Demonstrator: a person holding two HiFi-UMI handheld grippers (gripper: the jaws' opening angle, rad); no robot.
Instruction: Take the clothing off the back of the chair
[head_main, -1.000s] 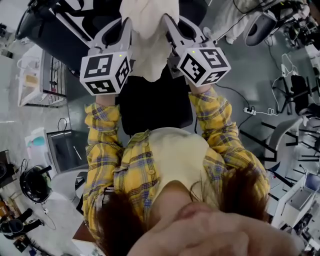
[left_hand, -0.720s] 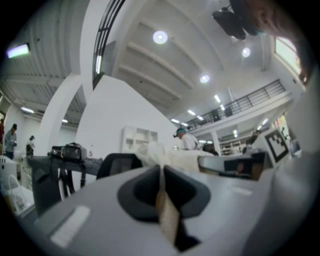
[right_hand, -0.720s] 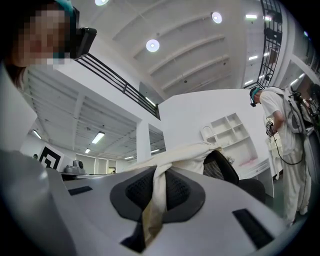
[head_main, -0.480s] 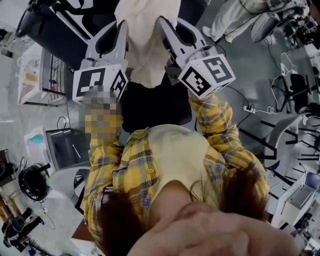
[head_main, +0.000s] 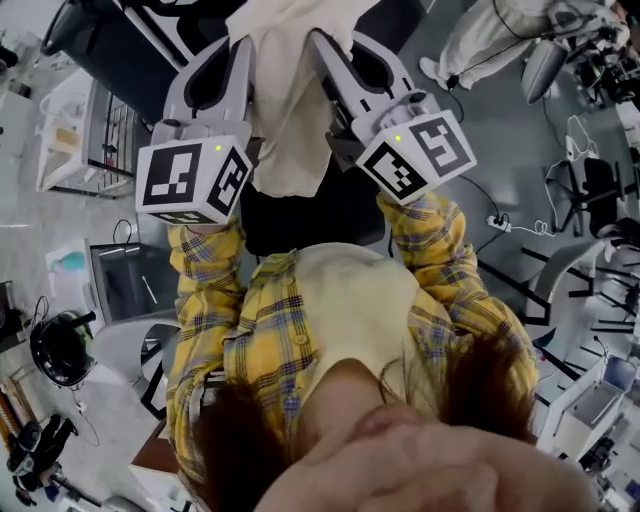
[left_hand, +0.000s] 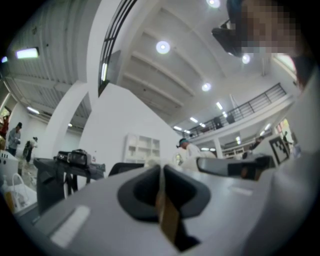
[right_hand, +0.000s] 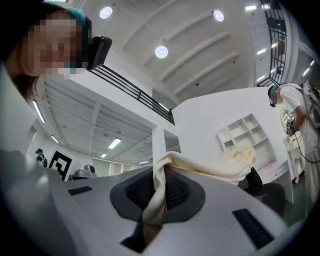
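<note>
Left gripper (left_hand: 161, 172): jaws pinched almost together on a thin tan strip, by my reading an edge of the clothing (head_main: 288, 110); right gripper (right_hand: 161, 170): jaws equally narrow, clamped on a cream fold that bunches between the pads and drapes off to the right; both point a little above level. From the head view the two grippers sit side by side, left and right of the cloth's upper part, yellow plaid sleeves (head_main: 205, 290) behind them. The clothing hangs between them as one pale sheet, its lower hem falling in front of the dark chair (head_main: 320, 215) just beyond the person. Whether the hem has cleared the chair back or rests on it cannot be told from here, since cloth and chair overlap in view. Step in hand, as I judge it: lifting the garment free. To do it well: hold both pinches firm, as the left one has little fabric in it; raise the two grippers together and level so the sheet does not slew to one side; carry it toward the near side only once the hem hangs clear of the chair; watch for a snag on the chair's top edge; keep it off the grey floor (head_main: 500, 130).
</note>
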